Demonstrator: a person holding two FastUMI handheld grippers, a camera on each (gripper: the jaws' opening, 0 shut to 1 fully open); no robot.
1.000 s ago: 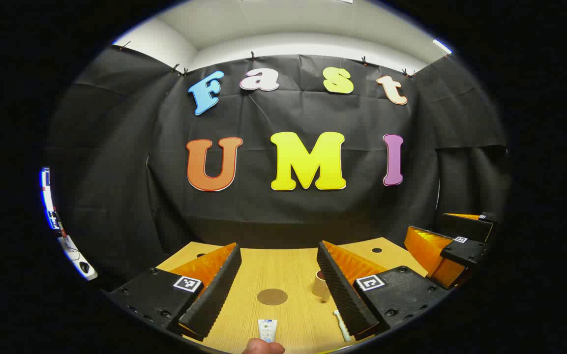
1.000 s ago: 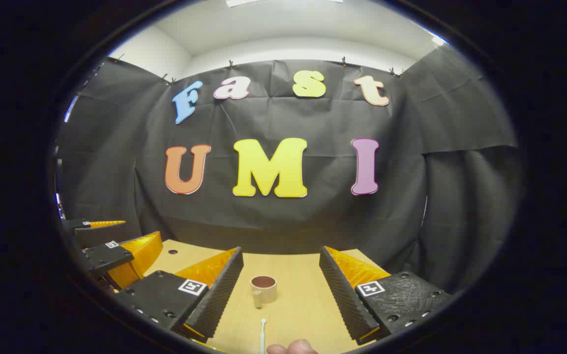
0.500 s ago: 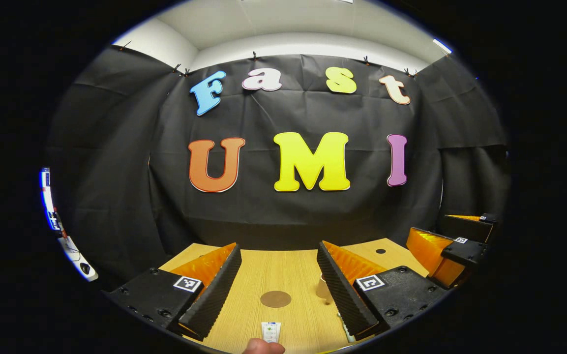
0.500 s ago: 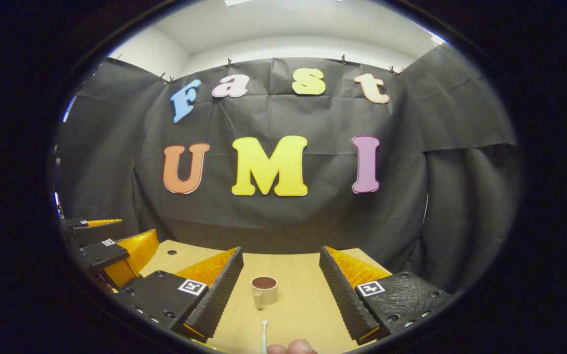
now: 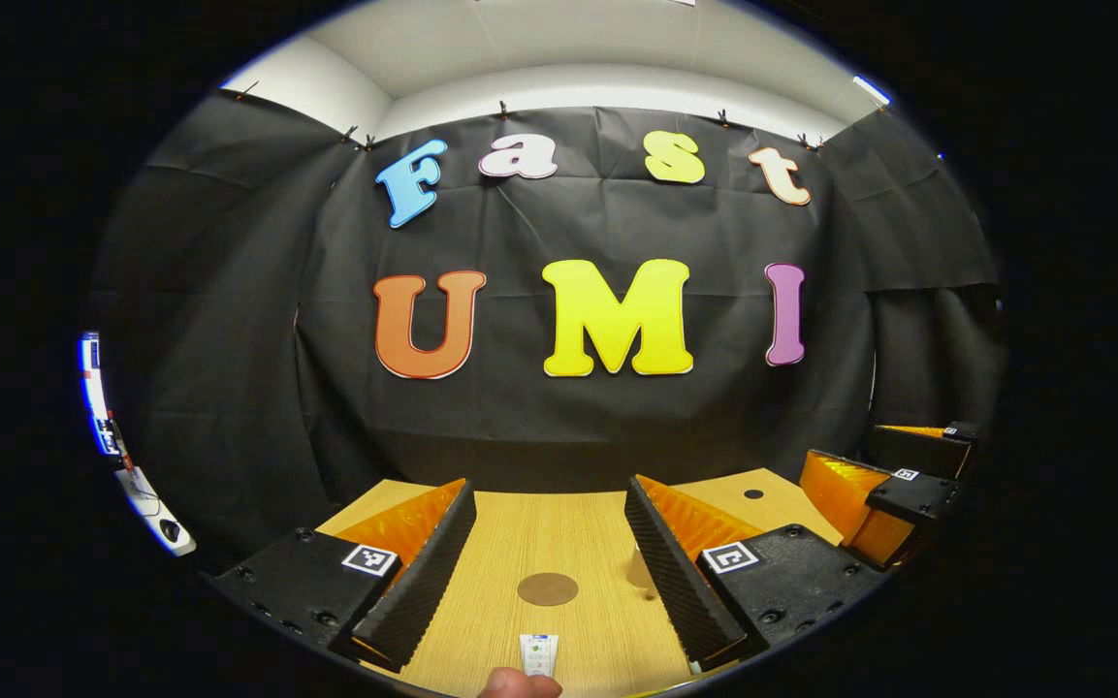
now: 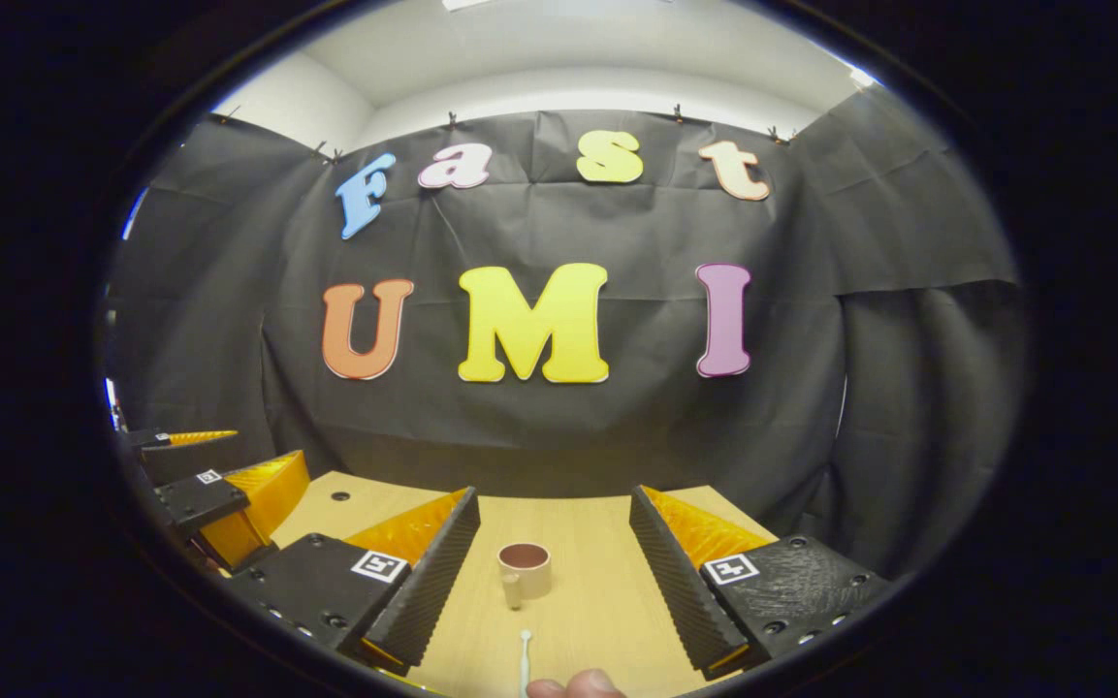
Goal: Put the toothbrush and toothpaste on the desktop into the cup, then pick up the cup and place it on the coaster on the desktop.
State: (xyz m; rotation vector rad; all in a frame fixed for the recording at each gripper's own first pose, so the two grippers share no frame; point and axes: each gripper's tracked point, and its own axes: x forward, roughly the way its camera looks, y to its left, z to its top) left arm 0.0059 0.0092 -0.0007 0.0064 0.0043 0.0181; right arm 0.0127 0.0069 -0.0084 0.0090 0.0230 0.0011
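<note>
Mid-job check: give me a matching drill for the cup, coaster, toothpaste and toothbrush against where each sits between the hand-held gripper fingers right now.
Things:
1. cup
2. coaster
3. toothpaste
4. toothbrush

Places:
A. flat disc, midway between the left fingers
B. upright, between the right fingers
C. lying nearest the camera, left gripper view
D. thin stick in front of the cup, right gripper view

Pairs: 1-B, 2-A, 3-C, 4-D

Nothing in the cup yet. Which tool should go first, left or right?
Either, but I'd lean right. The right tool is open, with the toothbrush and the cup lined up between its fingers. The left tool is open over the toothpaste, but its finger hides most of the cup.
</note>
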